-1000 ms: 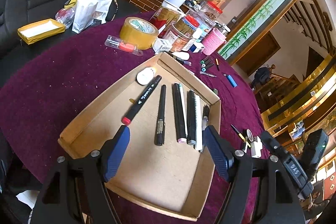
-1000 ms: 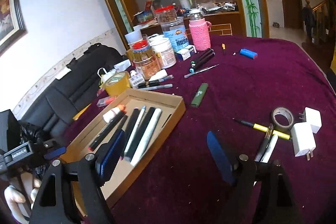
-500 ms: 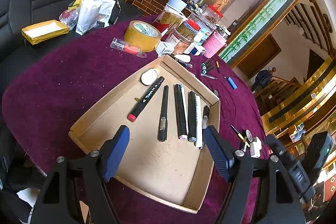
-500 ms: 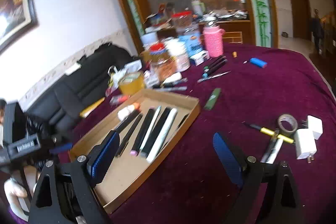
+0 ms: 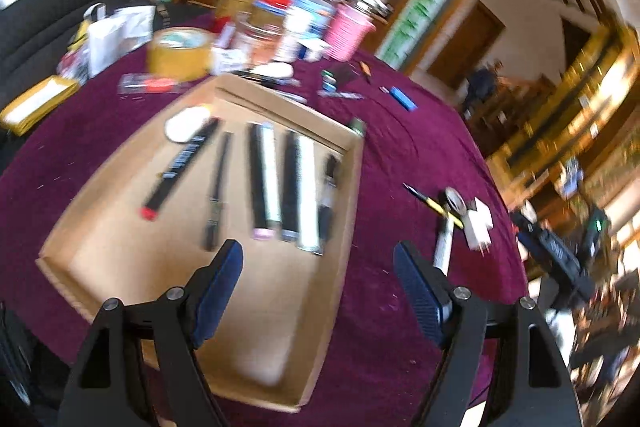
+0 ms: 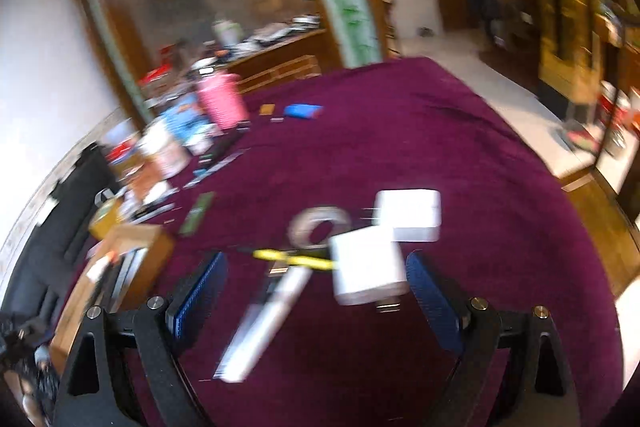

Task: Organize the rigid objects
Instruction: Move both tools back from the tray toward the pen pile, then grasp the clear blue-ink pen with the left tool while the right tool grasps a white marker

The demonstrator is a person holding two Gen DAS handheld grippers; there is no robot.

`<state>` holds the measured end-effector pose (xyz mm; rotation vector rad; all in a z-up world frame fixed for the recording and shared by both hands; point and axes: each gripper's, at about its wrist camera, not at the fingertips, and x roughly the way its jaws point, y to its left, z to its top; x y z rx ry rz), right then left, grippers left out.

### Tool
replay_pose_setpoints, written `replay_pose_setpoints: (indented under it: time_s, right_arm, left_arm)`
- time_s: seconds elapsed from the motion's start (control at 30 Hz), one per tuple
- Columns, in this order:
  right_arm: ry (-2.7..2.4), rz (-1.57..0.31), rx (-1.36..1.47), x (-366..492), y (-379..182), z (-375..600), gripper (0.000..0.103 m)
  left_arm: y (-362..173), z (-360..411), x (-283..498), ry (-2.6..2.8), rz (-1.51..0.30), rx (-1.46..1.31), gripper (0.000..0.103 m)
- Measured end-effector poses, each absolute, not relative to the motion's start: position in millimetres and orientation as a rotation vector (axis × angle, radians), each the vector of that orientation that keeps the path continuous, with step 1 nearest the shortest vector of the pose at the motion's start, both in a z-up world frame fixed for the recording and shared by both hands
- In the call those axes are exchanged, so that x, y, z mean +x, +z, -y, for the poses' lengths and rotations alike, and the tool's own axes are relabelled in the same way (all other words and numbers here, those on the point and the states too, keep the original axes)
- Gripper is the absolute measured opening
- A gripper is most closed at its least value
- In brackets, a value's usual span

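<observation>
Markers (image 5: 276,183) lie side by side in the cardboard tray (image 5: 280,307) beneath the spread, empty left claw (image 5: 318,269), while the right claw (image 6: 316,285), spread wider, hovers over white chargers (image 6: 368,267) and pens (image 6: 272,311) beside that tray on the bench (image 6: 400,131).

bright daylit room — both fisheye views motion-blurred, edges bent and ringed in black, ceiling lights glaring.

Shallow brown cardboard tray (image 5: 344,239) on the purple velvet tablecloth (image 5: 400,155), black and white pens (image 5: 276,179) side by side inside it, two white cube chargers (image 6: 384,247) right of it
</observation>
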<state>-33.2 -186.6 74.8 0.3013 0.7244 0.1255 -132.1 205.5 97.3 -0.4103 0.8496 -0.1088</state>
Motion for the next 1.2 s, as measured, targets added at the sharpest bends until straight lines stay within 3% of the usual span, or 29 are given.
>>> replay_pose_setpoints:
  time_s: [0.6,0.73,0.87,1.1,1.2]
  right_arm:
    - [0.025,-0.724,0.437,12.7,33.7,251.7,0.093]
    - [0.037,-0.721,0.451,12.0,33.0,255.1,0.093]
    - [0.065,-0.743,0.472,15.3,29.3,255.6,0.093]
    - [0.089,-0.753,0.489,14.6,27.8,253.4,0.093]
    - [0.087,-0.762,0.486,14.7,26.5,253.0,0.093]
  left_arm:
    - [50.6,-19.3,-40.2,-0.338,-0.959,-0.042,0.077]
    - [27.7,-3.3,-9.2,-0.339,-1.003,-0.022,0.076]
    - [15.2,1.5,-0.2,-0.348,-1.011,-0.009,0.066]
    - [14.5,-14.7,5.6,-0.387,-0.999,-0.078,0.064]
    - [13.3,-2.7,0.8,-0.347,-0.976,0.024,0.063]
